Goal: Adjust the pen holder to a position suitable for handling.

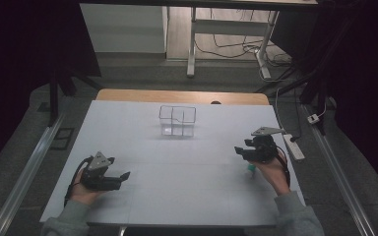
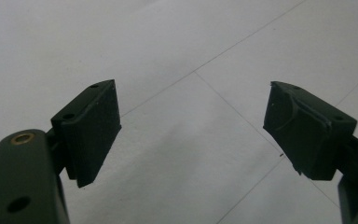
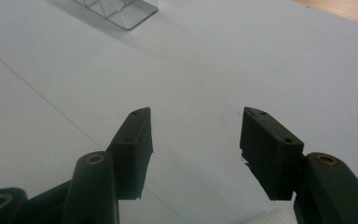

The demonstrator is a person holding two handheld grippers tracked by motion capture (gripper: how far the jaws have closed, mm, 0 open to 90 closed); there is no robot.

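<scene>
A clear plastic box (image 1: 177, 120) with divided compartments stands at the far middle of the white table (image 1: 187, 191); its corner (image 3: 121, 9) appears at the top of the right gripper view. My left gripper (image 1: 123, 176) rests low at the front left, open, with nothing between its jaws (image 2: 189, 88). At the right, my right gripper (image 1: 238, 150) is held just above the table, pointing left, open and empty (image 3: 196, 112). A small teal object (image 1: 251, 168) lies under the right hand. A white ribbed edge (image 3: 270, 217) shows below the right jaws.
A white power strip (image 1: 294, 146) with a cable lies off the table's right edge. A wooden strip (image 1: 182, 96) borders the far edge of the table. Metal rails run along both sides on the floor. Desk legs and cables stand beyond.
</scene>
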